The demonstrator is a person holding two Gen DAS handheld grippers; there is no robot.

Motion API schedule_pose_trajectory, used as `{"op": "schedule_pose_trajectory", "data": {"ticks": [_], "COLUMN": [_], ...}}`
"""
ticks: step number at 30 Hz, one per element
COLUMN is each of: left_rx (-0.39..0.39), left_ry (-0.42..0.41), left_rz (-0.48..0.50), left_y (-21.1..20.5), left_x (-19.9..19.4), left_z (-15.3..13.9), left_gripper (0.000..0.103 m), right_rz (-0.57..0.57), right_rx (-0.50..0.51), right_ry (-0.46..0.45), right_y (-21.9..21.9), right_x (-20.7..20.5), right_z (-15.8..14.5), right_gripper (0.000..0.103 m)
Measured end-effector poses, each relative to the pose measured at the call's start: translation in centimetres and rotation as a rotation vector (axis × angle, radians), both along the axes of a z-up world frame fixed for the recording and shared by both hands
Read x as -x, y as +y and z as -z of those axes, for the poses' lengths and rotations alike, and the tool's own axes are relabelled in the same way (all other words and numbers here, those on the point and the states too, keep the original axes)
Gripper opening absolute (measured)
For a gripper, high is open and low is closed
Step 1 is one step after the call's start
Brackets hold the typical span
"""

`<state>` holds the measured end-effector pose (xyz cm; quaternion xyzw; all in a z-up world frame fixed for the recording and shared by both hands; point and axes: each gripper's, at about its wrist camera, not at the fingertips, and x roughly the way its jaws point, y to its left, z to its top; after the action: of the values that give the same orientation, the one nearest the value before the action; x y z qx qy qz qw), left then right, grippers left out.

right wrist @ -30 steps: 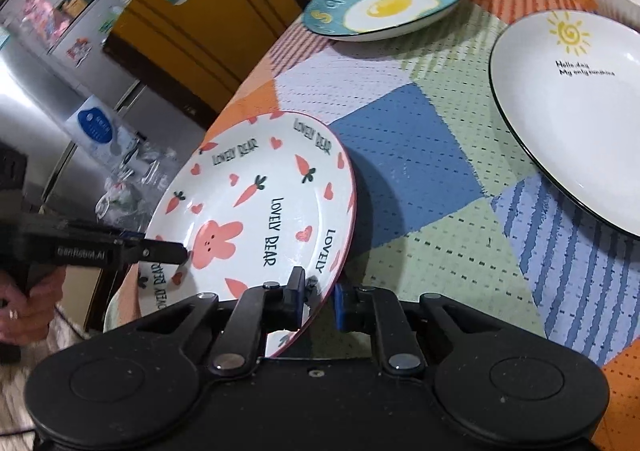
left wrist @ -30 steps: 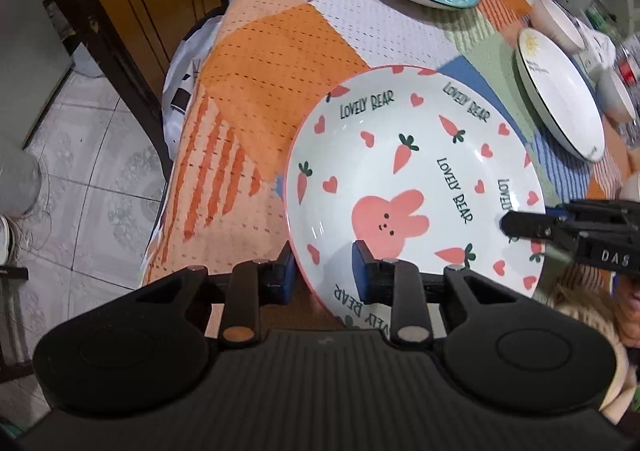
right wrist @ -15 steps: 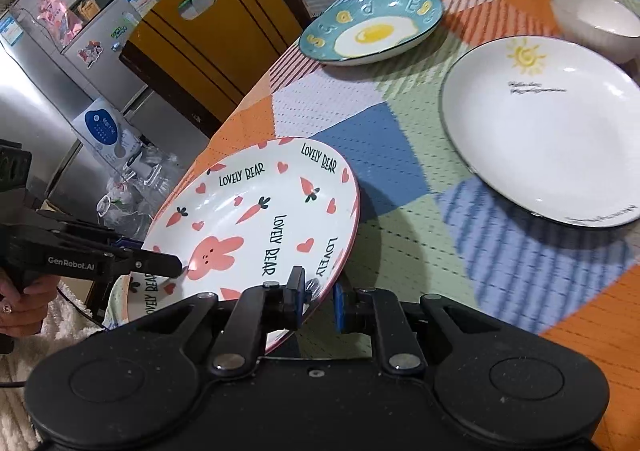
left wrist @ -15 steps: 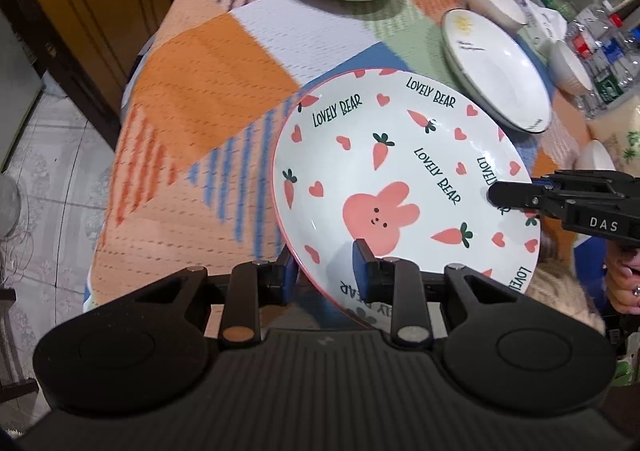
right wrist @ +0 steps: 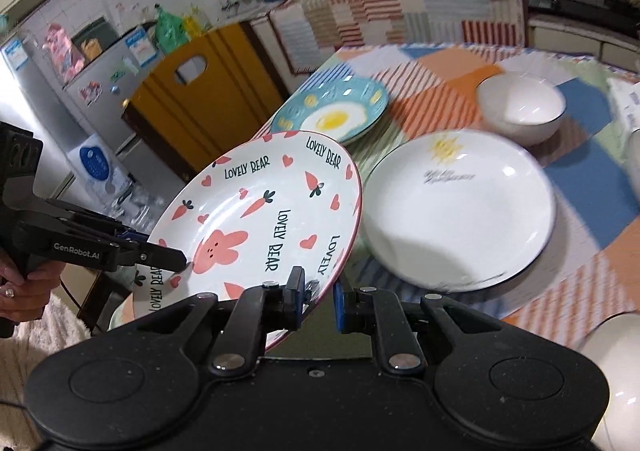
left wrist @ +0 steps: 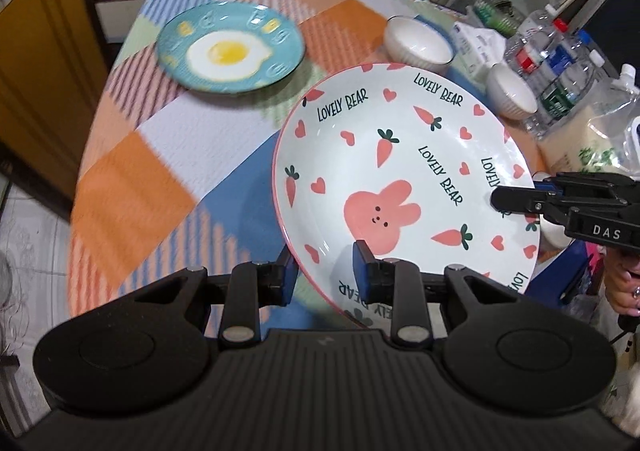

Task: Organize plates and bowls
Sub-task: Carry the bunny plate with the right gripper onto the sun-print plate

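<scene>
You have both tools clenched on opposite rims of the rabbit plate (left wrist: 404,187), left tool (left wrist: 325,275) and right tool (right wrist: 318,299), sharing its weight so it rides tilted above the bench (left wrist: 132,179), centre frame, beside the sun plate (right wrist: 460,207).

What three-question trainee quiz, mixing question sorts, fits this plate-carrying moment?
1. True or false: the bunny plate rests flat on the tablecloth.
2. Which grips the bunny plate's rim? A) left hand-held gripper only B) right hand-held gripper only C) both
3. What picture marks the blue plate?

Key:
1. False; it is held tilted above the cloth.
2. C
3. A fried egg.
</scene>
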<state>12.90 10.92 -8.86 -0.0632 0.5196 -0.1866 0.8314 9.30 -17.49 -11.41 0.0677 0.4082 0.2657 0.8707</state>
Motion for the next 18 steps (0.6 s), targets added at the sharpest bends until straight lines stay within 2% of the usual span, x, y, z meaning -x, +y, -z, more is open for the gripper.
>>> {"op": "schedule_pose_trajectory", "data": {"ticks": [6,10,18], "left_rx": [0.037,0.036,0.032], "left_ry": [0.007,0.004,0.060], "left_rz": [0.037,0.059,0.026], "left_y": [-2.9,-5.1,-7.7], "left_x": [-3.3,-5.4,-8.2], "left_z": [0.0,0.2,2.9], "left_gripper": [0.027,0.027,0.028], "right_rz": [0.058,0.098,0.146], "right_rx": [0.025,0.027,-0.010], "right_ry": [-0.031,-0.041,-0.001], "right_y": [-3.0,-4.9,-7.4], "right_x": [-0.9,-1.5,-3.5], "right_z": [-1.1,-1.2,1.1], "right_gripper": [0.019,0.019,0.019]}}
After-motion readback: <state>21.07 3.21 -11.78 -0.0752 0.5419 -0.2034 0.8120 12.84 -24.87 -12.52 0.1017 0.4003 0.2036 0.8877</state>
